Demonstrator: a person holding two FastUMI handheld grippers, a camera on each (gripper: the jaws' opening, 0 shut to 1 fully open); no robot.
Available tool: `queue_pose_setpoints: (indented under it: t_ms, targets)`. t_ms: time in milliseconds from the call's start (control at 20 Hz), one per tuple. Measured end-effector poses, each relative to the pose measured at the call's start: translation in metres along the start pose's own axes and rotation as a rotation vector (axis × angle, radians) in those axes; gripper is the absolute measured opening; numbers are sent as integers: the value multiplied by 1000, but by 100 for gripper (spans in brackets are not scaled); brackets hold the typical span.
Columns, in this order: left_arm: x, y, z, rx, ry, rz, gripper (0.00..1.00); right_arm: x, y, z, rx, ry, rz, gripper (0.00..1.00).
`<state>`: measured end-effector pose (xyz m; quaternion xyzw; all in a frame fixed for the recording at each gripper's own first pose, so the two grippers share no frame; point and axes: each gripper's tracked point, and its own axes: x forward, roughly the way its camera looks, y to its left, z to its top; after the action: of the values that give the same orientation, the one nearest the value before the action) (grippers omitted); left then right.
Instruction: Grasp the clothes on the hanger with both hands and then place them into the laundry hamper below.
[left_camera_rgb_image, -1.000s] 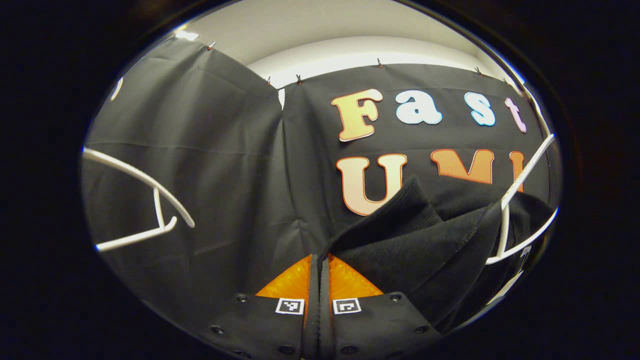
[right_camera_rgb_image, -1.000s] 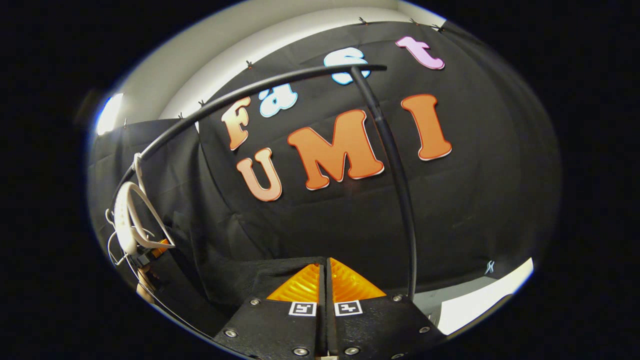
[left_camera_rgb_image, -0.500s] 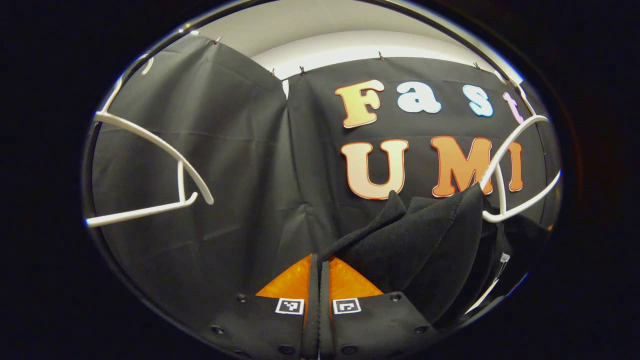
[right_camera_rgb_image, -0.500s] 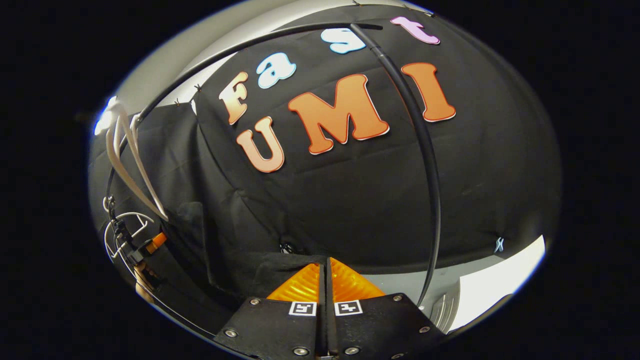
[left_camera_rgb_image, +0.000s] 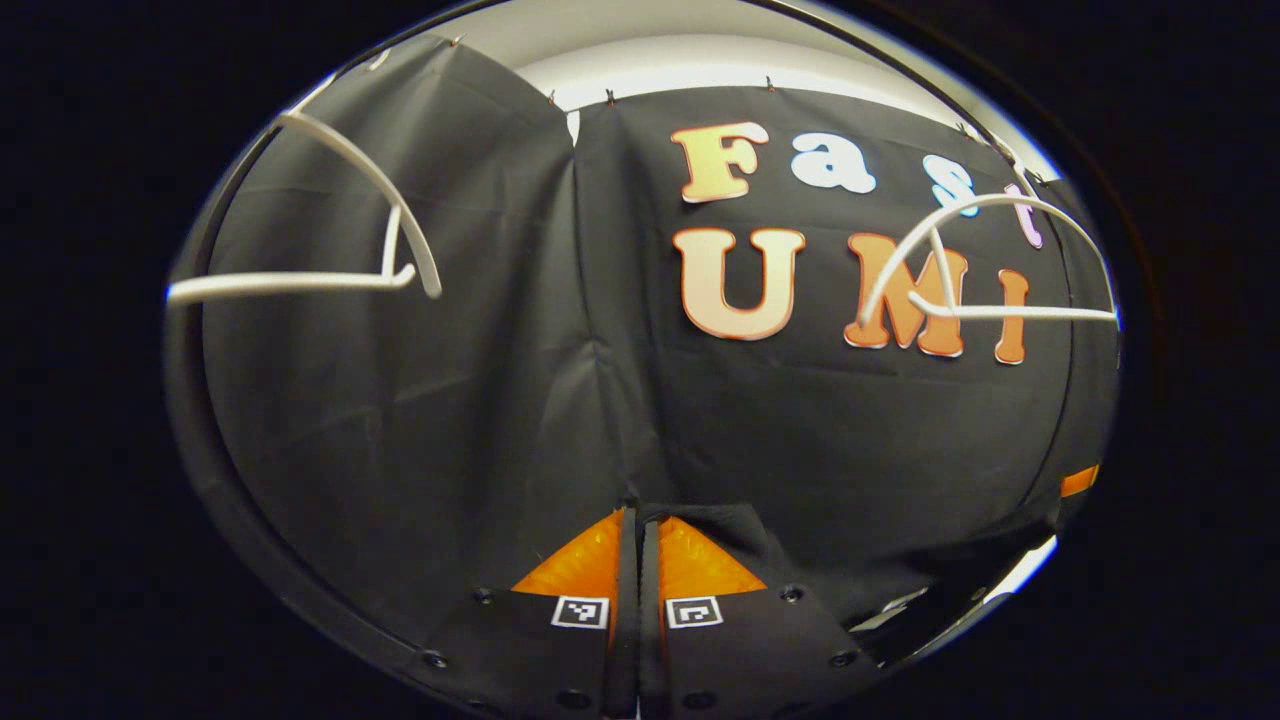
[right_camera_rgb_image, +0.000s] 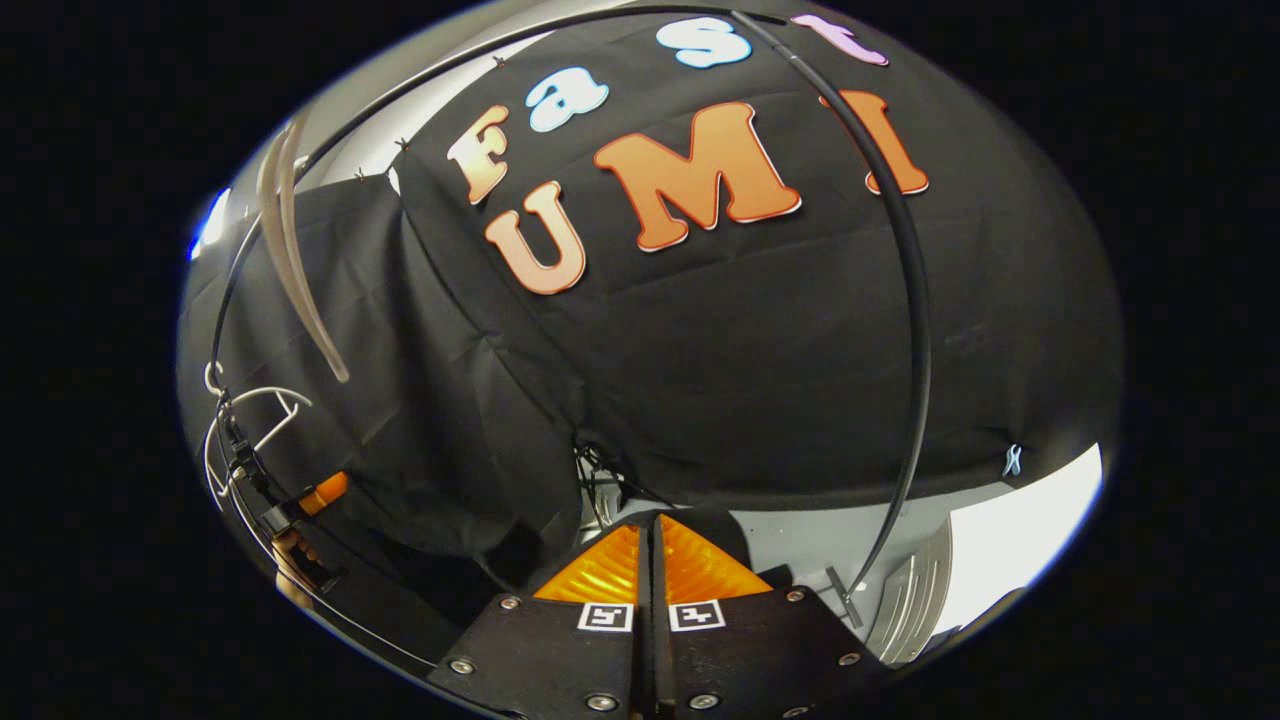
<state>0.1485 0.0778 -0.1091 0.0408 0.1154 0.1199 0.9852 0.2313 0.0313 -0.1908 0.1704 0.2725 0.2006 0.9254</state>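
Starting far left: bare white hanger (left_camera_rgb_image: 300, 285) up high, nothing on it. Lower middle, left gripper (left_camera_rgb_image: 640, 530) pressed together, pinching just the edge of the black garment (left_camera_rgb_image: 800, 570), with the rest trailing off low to the right. Up on the right, a second white hanger (left_camera_rgb_image: 985, 310), also bare, so looks like the garment is off and hanging between the grippers. Over in the right gripper view, right gripper (right_camera_rgb_image: 650, 535) squeezed tight too, seemingly nipping a small fold at its tips. Hard to be sure, black cloth on a black wall. Biggest worry: such thin bites slipping out if the grippers pull apart on the way down. Could also snag the loose middle on the black rack pole (right_camera_rgb_image: 915, 300) just right of that. Can't make out the hamper for certain, maybe the pale ribbed thing (right_camera_rgb_image: 915, 600) low right, so risk of missing it entirely.
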Motion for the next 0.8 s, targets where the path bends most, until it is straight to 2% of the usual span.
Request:
queue_pose_setpoints:
  t_ms: [350, 500, 800]
  targets:
    - [-13, -42, -51, 64, 87, -149, 7, 17, 22, -61, 28, 83, -13, 0]
    - [-12, -58, -66, 63, 124, -215, 7, 26, 35, -84, 28, 108, -15, 0]
    - [-23, -98, -125, 35, 253, -335, 7, 44, 61, -136, 39, 167, -24, 0]
